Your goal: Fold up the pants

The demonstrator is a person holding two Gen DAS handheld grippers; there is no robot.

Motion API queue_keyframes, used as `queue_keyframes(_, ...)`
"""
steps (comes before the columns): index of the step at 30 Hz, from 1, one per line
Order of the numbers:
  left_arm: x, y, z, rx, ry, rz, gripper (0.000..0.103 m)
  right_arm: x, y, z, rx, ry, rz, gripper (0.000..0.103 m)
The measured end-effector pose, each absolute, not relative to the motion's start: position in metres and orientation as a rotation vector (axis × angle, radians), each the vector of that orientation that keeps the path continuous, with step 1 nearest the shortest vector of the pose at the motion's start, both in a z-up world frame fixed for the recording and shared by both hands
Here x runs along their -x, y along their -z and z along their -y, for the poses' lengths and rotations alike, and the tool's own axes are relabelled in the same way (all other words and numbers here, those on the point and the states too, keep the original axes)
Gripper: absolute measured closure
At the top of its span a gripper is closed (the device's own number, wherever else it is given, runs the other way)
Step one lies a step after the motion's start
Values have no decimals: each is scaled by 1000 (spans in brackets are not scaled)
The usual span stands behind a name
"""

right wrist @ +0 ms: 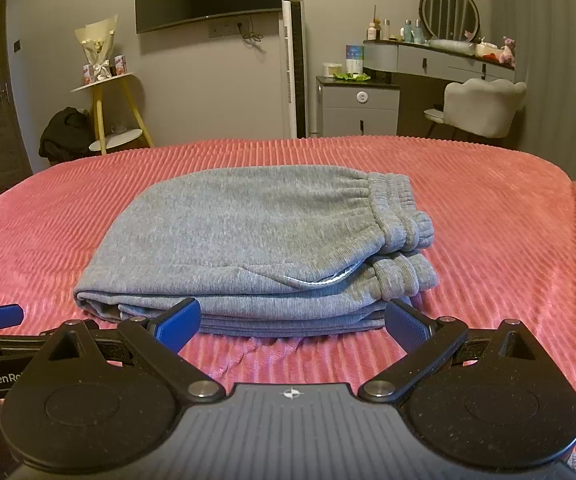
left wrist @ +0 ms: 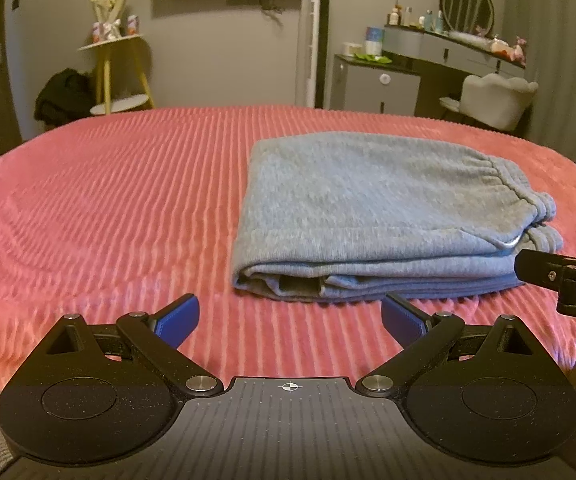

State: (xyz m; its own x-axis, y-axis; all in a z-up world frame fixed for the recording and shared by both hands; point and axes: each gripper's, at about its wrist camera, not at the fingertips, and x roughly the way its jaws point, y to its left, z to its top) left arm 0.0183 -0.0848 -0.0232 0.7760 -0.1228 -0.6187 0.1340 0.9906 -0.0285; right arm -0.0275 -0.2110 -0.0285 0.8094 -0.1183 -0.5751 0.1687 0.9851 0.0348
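Grey, ribbed fleece is what you have in front of you: the pants (right wrist: pixel 248 248) lie folded into a thick, rounded rectangle on the coral bedspread (right wrist: pixel 508 240), itself a plush fabric combed into fine parallel ridges. The gathered elastic waistband (right wrist: pixel 400 208) bunches at the stack's right end, with a second cuffed band just beneath it, and the layered fold edges face you along the near side (a sliver of pale lining shows at a pocket mouth). Left of the stack the bedspread runs broad and bare to its curved edge; to the right there is less room before the cover drops away. Your right gripper (right wrist: pixel 292 320) stands wide apart, its blue ribbed pads (right wrist: pixel 180 320) close to the near edge of the stack and gripping nothing. Your left gripper (left wrist: pixel 290 320) is likewise spread wide and empty, hovering over bare bedspread just left of the stack's near corner, with the right gripper's black tip beside it.
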Motion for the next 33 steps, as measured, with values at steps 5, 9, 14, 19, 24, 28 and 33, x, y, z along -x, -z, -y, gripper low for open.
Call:
queue_keyframes(5,-18,24,86,-18,142,-674,3,28,28,209,-85,156,-606,4)
queue_keyframes(9,-18,24,85,-12,141,-677,3,28,28,209,-86,156,-606,4)
queue_keyframes(14,-19,25,85,-7,141,-683,3,28,28,209,-85,155,-607,4)
queue_keyframes(19,-18,25,86,-13,148,-678,3,28,28,209,-85,157,-607,4)
queue_keyframes(24,-19,25,88,-21,151,-683,3,29,28,209,-85,159,-607,4)
queue_keyframes(28,-19,25,87,-15,155,-684,3,29,28,208,-83,160,-607,4)
queue_keyframes(33,-18,25,87,-17,159,-677,3,30,28,207,-78,164,-607,4)
